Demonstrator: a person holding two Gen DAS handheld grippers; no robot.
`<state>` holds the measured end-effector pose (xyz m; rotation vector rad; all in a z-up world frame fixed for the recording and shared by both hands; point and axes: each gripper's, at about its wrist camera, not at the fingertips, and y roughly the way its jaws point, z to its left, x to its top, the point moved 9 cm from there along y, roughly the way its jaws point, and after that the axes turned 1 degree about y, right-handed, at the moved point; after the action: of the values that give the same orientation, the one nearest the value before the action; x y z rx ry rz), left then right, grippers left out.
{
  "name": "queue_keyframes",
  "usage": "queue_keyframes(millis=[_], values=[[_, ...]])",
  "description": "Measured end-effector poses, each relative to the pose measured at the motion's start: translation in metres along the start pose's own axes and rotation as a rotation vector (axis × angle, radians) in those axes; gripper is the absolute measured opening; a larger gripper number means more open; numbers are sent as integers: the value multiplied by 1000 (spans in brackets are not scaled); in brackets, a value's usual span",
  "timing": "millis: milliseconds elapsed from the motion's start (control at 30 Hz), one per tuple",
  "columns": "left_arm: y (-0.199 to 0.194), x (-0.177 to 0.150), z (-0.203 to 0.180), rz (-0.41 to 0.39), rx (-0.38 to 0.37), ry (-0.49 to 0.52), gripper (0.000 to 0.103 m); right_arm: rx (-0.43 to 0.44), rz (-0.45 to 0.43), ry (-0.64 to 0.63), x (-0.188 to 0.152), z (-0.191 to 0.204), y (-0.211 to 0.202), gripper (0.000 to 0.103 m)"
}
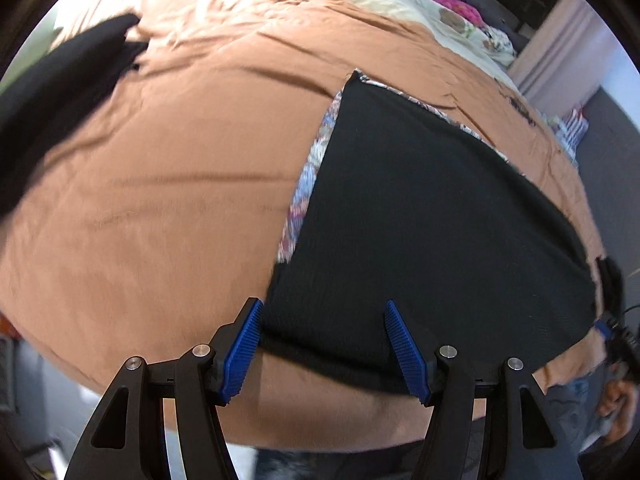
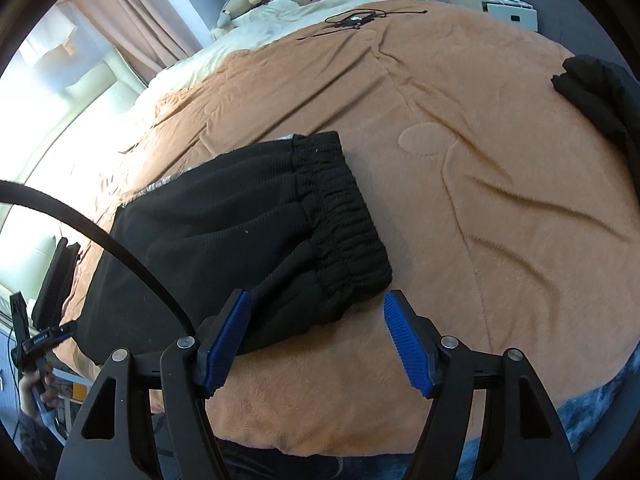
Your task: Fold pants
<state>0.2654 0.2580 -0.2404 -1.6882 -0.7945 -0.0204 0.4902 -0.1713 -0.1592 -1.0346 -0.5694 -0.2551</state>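
Observation:
Black pants (image 1: 420,220) lie folded into a flat slab on an orange blanket (image 1: 160,200). A patterned cloth (image 1: 308,184) shows under their left edge. My left gripper (image 1: 323,303) hangs open just over their near edge, and its blue pads (image 1: 244,352) touch nothing. In the right wrist view the pants (image 2: 240,232) show their elastic waistband (image 2: 344,216) on the right. My right gripper (image 2: 317,293) is open above the near waistband corner, with nothing pinched. The other gripper and a hand (image 2: 36,360) appear at the far left.
A second black garment (image 2: 600,92) lies bunched at the right of the bed, also seen in the left wrist view (image 1: 60,92). A thin cable (image 2: 356,18) lies on the far blanket. Soft toys (image 2: 244,0) and pillows sit beyond. A black cord (image 2: 100,232) arcs across the pants.

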Motion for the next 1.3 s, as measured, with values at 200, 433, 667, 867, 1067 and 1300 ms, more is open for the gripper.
queue_keyframes(millis=[200, 433, 667, 867, 1067, 1300], values=[[-3, -12, 6, -12, -86, -116, 66, -16, 2, 9, -6, 2, 4, 68], [-9, -16, 4, -23, -183, -223, 69, 30, -9, 34, -12, 7, 3, 68], [-13, -21, 14, -43, -265, -353, 69, 177, 18, 109, -22, 3, 6, 68], [-11, -15, 12, -71, -305, -394, 69, 241, 31, 161, -20, 1, 17, 68], [-16, -38, -5, -25, -398, -463, 69, 287, 34, 232, -15, -5, 24, 68], [-14, -31, 2, -85, -371, -449, 69, 306, 57, 241, -16, -3, 32, 68]])
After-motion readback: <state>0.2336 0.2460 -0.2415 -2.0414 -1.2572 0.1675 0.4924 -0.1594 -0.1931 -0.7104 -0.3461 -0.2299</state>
